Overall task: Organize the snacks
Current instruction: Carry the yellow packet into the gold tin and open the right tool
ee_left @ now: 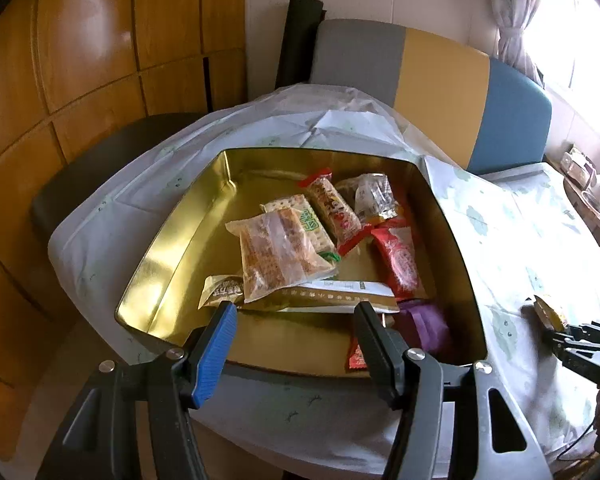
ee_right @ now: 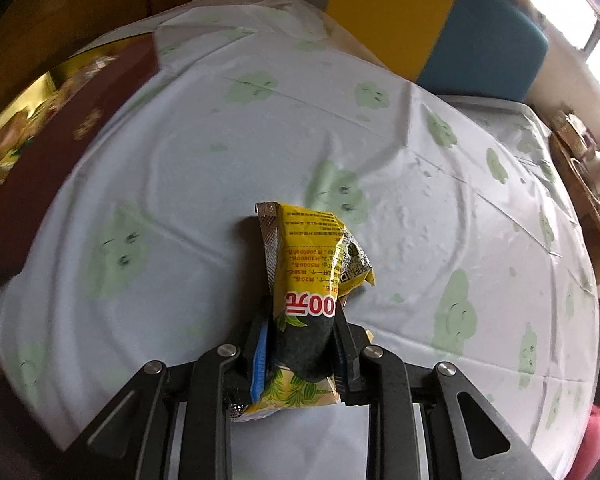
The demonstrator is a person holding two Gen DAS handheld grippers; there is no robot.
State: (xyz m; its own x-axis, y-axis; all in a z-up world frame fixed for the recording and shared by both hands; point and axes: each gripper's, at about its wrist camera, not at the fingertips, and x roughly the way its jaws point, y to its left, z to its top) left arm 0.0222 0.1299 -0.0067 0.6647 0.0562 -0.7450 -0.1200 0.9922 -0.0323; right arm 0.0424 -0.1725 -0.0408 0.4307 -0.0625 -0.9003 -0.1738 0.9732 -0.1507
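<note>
A gold-lined tin point(ee_left: 168, 248) stands on the table and holds several snack packets, among them a clear-wrapped biscuit pack point(ee_left: 276, 256) and a red packet point(ee_left: 400, 256). My left gripper point(ee_left: 294, 320) hovers open over the tin's near side with nothing between its fingers. My right gripper point(ee_right: 302, 320) is shut on a yellow snack packet point(ee_right: 308, 248), which it holds just above the tablecloth to the right of the tin point(ee_right: 60, 128). In the left wrist view the right gripper point(ee_left: 572, 336) and its yellow packet point(ee_left: 548, 312) show blurred at the right edge.
A pale tablecloth point(ee_right: 380, 152) with green prints covers the round table. A chair point(ee_left: 440, 80) with a grey, yellow and blue back stands behind it. Wooden cabinets point(ee_left: 80, 60) lie to the left. A tray with a tea set point(ee_right: 588, 168) sits at the far right.
</note>
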